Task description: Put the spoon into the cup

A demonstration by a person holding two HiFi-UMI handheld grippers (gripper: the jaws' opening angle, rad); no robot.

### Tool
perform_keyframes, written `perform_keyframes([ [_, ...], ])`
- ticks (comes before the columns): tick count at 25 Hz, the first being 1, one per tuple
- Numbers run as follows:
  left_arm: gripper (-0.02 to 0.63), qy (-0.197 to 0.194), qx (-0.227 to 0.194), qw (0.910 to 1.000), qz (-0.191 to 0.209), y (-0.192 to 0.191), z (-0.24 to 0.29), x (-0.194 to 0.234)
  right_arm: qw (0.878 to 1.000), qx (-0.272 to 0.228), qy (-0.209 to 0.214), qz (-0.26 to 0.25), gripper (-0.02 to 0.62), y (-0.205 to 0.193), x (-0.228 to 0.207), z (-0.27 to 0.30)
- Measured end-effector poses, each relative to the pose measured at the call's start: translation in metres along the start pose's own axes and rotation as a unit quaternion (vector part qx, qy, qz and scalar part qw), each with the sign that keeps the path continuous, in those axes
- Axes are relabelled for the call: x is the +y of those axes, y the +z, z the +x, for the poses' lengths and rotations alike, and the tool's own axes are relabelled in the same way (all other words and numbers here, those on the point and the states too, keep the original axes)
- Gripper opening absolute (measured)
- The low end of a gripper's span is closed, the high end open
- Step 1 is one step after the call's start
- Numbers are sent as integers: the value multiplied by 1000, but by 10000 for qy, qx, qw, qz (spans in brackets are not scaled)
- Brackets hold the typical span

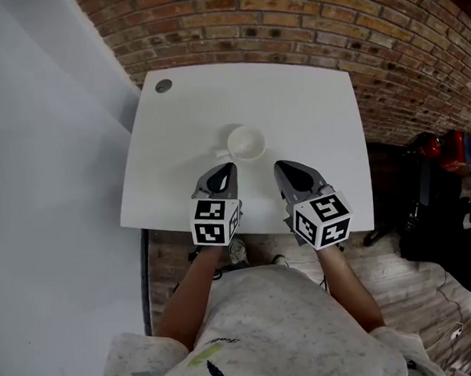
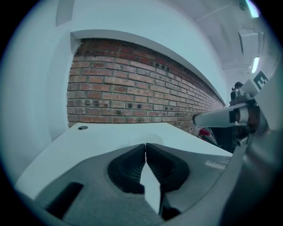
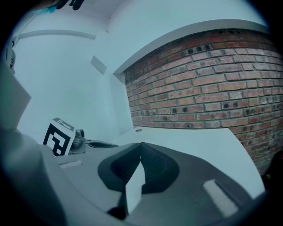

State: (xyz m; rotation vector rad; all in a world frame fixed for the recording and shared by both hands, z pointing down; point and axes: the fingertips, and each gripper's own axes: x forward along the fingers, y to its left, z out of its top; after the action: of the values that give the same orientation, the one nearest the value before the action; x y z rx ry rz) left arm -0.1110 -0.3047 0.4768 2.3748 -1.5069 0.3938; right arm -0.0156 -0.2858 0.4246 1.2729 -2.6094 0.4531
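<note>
A white cup [image 1: 246, 141] stands near the middle of the white table [image 1: 319, 113], its handle pointing left. No spoon shows in any view. My left gripper [image 1: 231, 167] hovers just in front of the cup, slightly to its left, jaws pressed together with nothing between them [image 2: 145, 145]. My right gripper [image 1: 278, 166] sits beside it, a little right of the cup, also shut and empty [image 3: 141, 144]. Both point toward the brick wall. Each gripper view catches the other gripper at its edge.
A small grey round disc [image 1: 163, 86] lies at the table's far left corner. A brick wall [image 1: 288, 19] runs behind the table and a white wall [image 1: 40, 157] stands at the left. Black bags and a red object [image 1: 444, 185] sit on the floor at the right.
</note>
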Motion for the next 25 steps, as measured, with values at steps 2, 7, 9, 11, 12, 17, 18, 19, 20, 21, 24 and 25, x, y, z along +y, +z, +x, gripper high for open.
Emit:
perform_keyframes([
  [2,8,-30,57,10000,2,0,4,2,10000,3,-20,14,11,1,0,3],
  [7,8,-103,187,9998,24,0,14,7,10000,5,-42,34,11,3,0,13],
  [9,8,-139,233,9996,44,-1,16,9,10000,20,-58,44,11,3,1,16],
  [11,8,-155,262,9995,72,-1,18,10,9999,46,-82,51,11,3,0,18],
  [12,8,-164,276,9995,82,-1,19,11,9999,52,-95,56,11,3,-1,19],
  [17,9,-214,362,9990,139,-2,26,9,9999,30,-149,81,11,4,-5,20],
  [18,9,-225,380,9989,155,-2,27,9,9998,26,-158,84,11,5,-6,21],
  [19,9,-235,400,9988,173,-2,28,9,9998,21,-166,89,11,5,-6,21],
  [20,9,-243,423,9986,189,-2,29,9,9998,13,-174,94,11,6,-7,22],
  [21,9,-247,450,9985,205,-2,31,10,9998,6,-181,98,11,8,-8,23],
  [24,9,-237,523,9980,268,-2,34,11,9998,-9,-196,107,11,10,-10,25],
  [25,9,-235,543,9978,289,-3,34,11,9997,-15,-203,111,11,10,-10,25],
])
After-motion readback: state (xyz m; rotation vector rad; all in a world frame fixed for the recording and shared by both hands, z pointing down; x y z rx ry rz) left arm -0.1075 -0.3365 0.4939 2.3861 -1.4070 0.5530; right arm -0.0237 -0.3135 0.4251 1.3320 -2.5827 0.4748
